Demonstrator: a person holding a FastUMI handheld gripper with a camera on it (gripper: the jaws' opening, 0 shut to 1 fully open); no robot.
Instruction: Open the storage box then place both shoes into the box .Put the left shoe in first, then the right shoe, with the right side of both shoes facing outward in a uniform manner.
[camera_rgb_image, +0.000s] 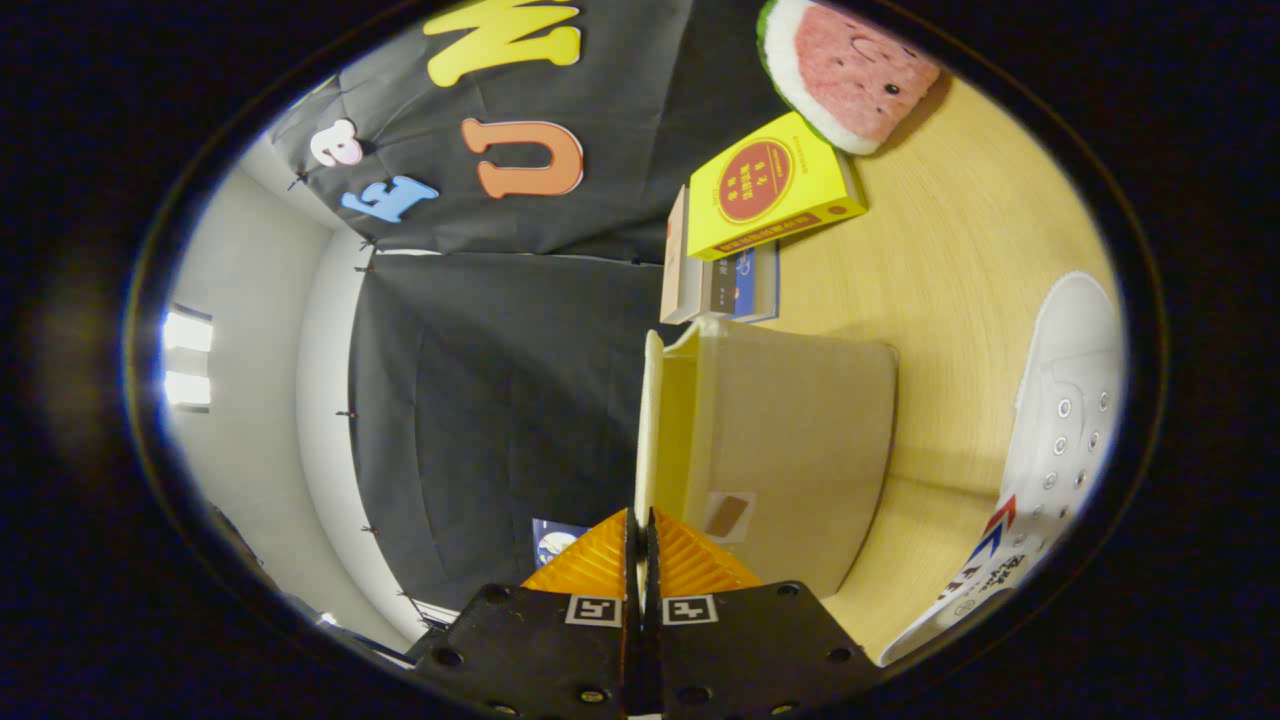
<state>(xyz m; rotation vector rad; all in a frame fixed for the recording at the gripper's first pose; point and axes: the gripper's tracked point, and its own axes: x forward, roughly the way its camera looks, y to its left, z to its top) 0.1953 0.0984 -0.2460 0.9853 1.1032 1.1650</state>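
Observation:
A beige storage box (800, 430) stands on the wooden table, just ahead of my fingers. Its thin pale lid (650, 420) is raised on edge, and the yellowish inner side (675, 430) shows behind it. The lid's near edge runs straight down into the narrow slit between my two orange fingers (690, 565). My gripper (640, 515) is shut on that lid edge. The whole view is rolled sideways, so the table stands upright beside the box. A white lace-up shoe (1060, 420) with red and blue marks lies on the table beyond the box, apart from it.
Past the box lie a yellow carton (770, 185) on a stack of books (715, 285), and a watermelon-slice plush (850, 70) farther off. Bare wooden table (960, 260) stretches between box and shoe. The black cloth wall (500, 400) stands close behind the lid.

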